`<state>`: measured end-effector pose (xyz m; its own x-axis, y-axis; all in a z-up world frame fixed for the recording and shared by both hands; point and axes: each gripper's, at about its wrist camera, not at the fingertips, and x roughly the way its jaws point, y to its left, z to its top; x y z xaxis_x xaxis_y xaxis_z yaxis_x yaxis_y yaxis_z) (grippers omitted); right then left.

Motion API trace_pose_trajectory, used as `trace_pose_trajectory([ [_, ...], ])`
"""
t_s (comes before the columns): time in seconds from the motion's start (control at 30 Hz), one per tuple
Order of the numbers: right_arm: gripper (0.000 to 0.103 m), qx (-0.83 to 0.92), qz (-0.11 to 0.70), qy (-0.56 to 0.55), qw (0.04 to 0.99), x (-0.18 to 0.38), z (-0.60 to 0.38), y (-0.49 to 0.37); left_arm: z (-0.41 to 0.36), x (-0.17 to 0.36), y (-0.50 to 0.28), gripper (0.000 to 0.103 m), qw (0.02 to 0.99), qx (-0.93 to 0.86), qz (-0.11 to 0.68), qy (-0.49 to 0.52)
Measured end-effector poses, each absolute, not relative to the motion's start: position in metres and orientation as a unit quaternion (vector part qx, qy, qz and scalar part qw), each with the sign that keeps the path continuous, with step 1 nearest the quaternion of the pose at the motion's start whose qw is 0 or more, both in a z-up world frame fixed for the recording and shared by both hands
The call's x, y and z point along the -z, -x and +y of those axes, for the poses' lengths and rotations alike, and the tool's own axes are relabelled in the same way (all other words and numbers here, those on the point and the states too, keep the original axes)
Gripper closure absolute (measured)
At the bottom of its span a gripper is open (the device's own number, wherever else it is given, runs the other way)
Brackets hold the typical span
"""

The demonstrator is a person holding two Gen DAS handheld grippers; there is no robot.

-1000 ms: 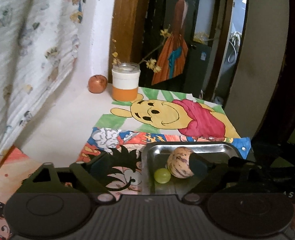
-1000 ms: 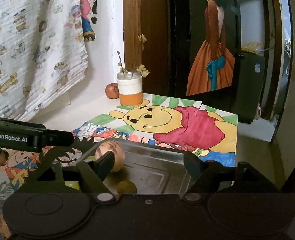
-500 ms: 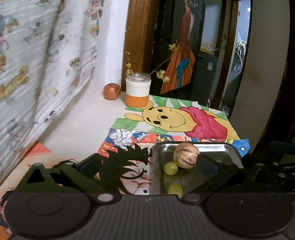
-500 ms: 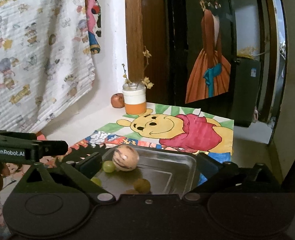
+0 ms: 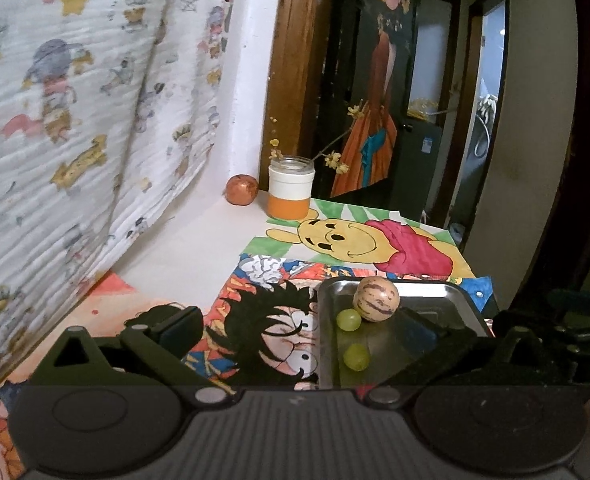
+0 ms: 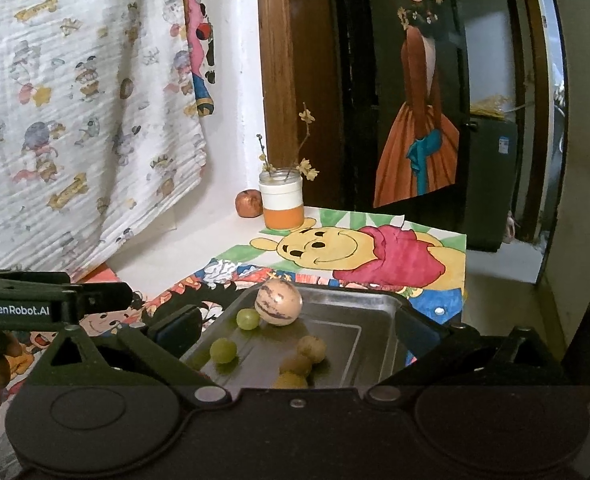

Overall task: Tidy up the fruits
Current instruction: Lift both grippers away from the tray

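A metal tray (image 6: pixel 375 308) lies on cartoon-print mats. In it sit a striped tan melon-like fruit (image 6: pixel 279 303), two green grapes (image 6: pixel 248 319) (image 6: pixel 223 350) and several small brown fruits (image 6: pixel 311 347). The left wrist view shows the tray (image 5: pixel 435 294), the striped fruit (image 5: pixel 375 299) and two grapes (image 5: pixel 349 319) (image 5: pixel 356 357). A reddish fruit (image 5: pixel 240 194) sits by the far wall. My left gripper (image 5: pixel 307 330) is open and empty, left of the tray. My right gripper (image 6: pixel 295 328) is open and empty, raised over the tray's near end.
A white and orange jar (image 6: pixel 282 204) with dried twigs stands at the back next to the reddish fruit (image 6: pixel 249 203). A cartoon-print cloth (image 5: pixel 75 120) hangs on the left wall. The table edge and a doorway (image 6: pixel 507 240) lie to the right.
Both grippers have pulled back and risen from the tray, so more of the tray and its fruits shows. The fruits have not moved.
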<state>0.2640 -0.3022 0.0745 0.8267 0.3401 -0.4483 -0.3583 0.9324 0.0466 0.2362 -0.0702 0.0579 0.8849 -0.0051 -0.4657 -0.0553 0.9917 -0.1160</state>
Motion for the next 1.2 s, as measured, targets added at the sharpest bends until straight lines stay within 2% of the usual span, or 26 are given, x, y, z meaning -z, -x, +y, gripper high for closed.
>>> trace_pose_trajectory([
  [0.67,0.001,-0.161,0.209,0.013,0.964,-0.075,-0.296,-0.202,-0.06,-0.06,-0.181,0.0,0.974,-0.032,0.217,0.065],
  [1.2,0.0,-0.152,0.223,-0.024,0.962,-0.072,-0.286,-0.148,-0.052,-0.049,-0.138,0.0,0.972,-0.027,0.225,0.066],
])
